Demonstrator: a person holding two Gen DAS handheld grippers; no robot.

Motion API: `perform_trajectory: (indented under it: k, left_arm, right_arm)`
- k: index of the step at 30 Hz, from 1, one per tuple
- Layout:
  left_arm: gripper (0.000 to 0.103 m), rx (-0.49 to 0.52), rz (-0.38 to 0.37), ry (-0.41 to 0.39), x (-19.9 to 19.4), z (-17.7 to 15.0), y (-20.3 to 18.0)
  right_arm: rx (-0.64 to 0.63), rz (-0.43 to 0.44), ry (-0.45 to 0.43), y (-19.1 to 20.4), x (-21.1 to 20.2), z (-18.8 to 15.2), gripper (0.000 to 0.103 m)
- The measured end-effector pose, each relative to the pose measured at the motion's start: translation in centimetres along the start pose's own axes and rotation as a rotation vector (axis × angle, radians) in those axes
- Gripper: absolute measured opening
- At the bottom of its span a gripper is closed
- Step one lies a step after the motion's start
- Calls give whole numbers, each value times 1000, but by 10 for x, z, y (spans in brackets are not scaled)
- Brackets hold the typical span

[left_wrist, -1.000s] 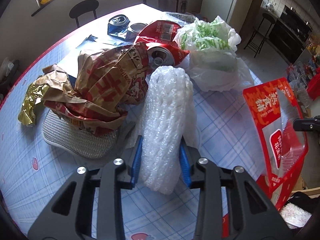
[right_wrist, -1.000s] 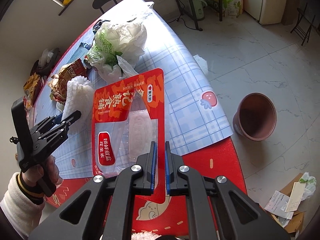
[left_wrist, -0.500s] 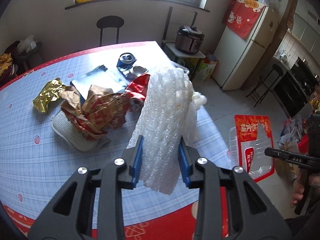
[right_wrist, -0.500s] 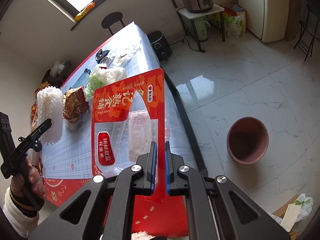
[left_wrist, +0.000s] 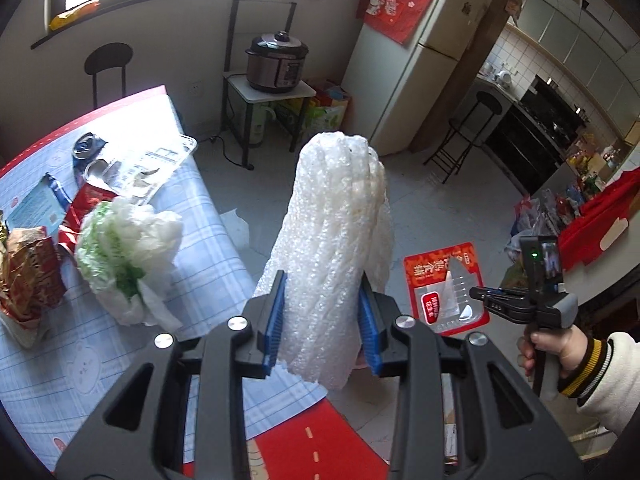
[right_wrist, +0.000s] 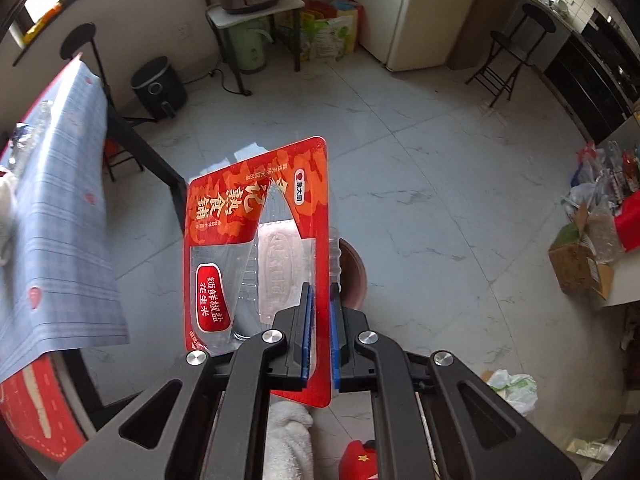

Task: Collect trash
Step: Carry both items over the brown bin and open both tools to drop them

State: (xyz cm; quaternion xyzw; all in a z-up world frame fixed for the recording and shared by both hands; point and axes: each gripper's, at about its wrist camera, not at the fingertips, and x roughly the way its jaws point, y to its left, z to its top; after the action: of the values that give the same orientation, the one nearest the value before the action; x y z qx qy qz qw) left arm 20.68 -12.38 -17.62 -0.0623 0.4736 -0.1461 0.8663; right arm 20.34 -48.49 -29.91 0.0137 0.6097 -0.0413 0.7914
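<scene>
My left gripper [left_wrist: 322, 312] is shut on a rolled white bubble wrap [left_wrist: 340, 236], held upright past the table's edge, over the floor. My right gripper [right_wrist: 320, 312] is shut on a red snack bag with a clear window [right_wrist: 256, 240], hanging over the tiled floor. In the left wrist view the same snack bag [left_wrist: 444, 288] dangles from the right gripper [left_wrist: 480, 294], held by a hand in a white sleeve. A brown bin [right_wrist: 354, 272] on the floor is partly hidden behind the bag. More trash stays on the table [left_wrist: 120, 344]: a white-green plastic bag [left_wrist: 124, 244] and crumpled red-brown paper [left_wrist: 28, 276].
A rice cooker [left_wrist: 276, 62] sits on a small stand beside a white fridge [left_wrist: 404, 80]. Black stools [right_wrist: 508, 52] stand by the kitchen counter. A cardboard box [right_wrist: 580, 260] and bags lie at the right. A black air fryer [right_wrist: 158, 86] stands near the table's leg.
Both grippers have swung away from the table out over the floor, each keeping its load. The left one rose with the bubble wrap; the snack bag now hangs over the brown bin.
</scene>
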Motion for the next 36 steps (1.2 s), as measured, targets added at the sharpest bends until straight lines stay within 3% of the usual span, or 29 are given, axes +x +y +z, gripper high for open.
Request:
perform_trajectory:
  k: [7,14,16,20,22,28,36]
  left_arm:
    - [36,57,-28,95,53,3,-26]
    - [36,103,-36,130,66,1,-42]
    - [36,110,-38,135,67,2,-43]
    - [36,129,-52,148,71,0,-53]
    - [36,144,-67,172,78,-2,-60]
    - [37,196,-131,303,123,-9,-99]
    - [38,249,-187,455,193,-14,-151]
  right_arm:
    - [43,-69,90,-7,65,4,8]
    - [98,-49,98,-9,80,8,17]
    - [109,-32,81,-13,76,9,30]
    - [134,9,59,-21,64,10,38]
    - [165,41,30,-29,50,10,58]
    - [255,57,-75,-60,-7,-7,87]
    - [397,98,-142,-110,-54,-37,94]
